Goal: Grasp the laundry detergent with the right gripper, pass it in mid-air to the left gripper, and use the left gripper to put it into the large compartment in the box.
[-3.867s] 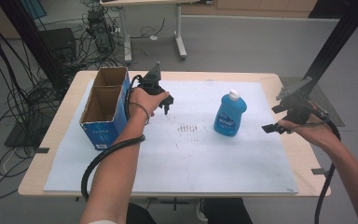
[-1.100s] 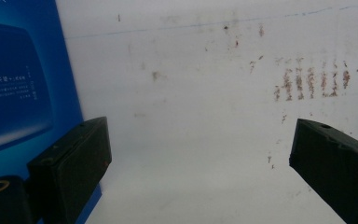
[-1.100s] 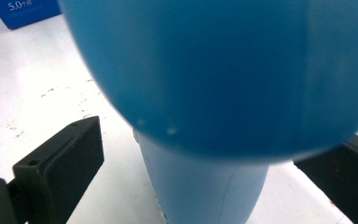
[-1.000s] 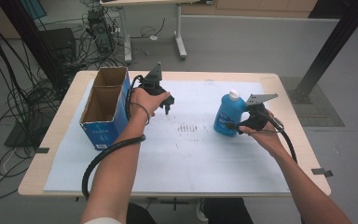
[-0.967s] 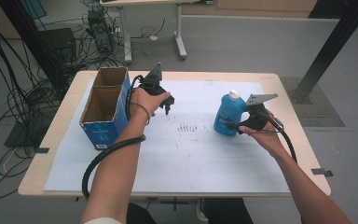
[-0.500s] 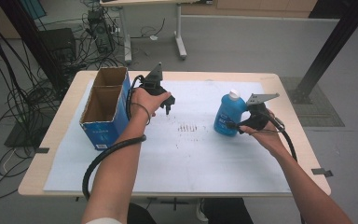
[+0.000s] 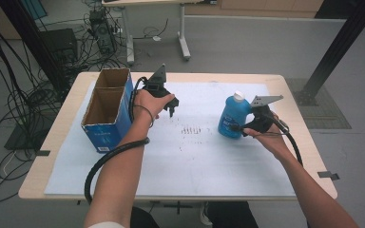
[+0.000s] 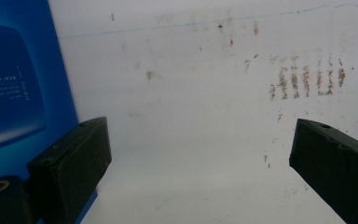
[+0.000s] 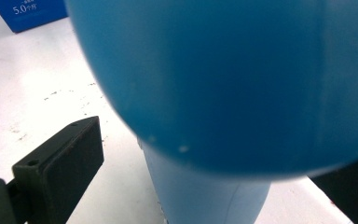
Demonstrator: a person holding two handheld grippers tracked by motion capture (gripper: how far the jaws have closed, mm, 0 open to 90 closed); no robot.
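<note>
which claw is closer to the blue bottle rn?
Right. The right claw is at the blue bottle, its jaws either side of the body but not yet shut on it. The left claw hangs open across the table beside the cardboard box.

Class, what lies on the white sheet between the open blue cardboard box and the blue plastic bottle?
In the high view, the left gripper hovers there, with reddish-brown marks on the white sheet below.
</note>
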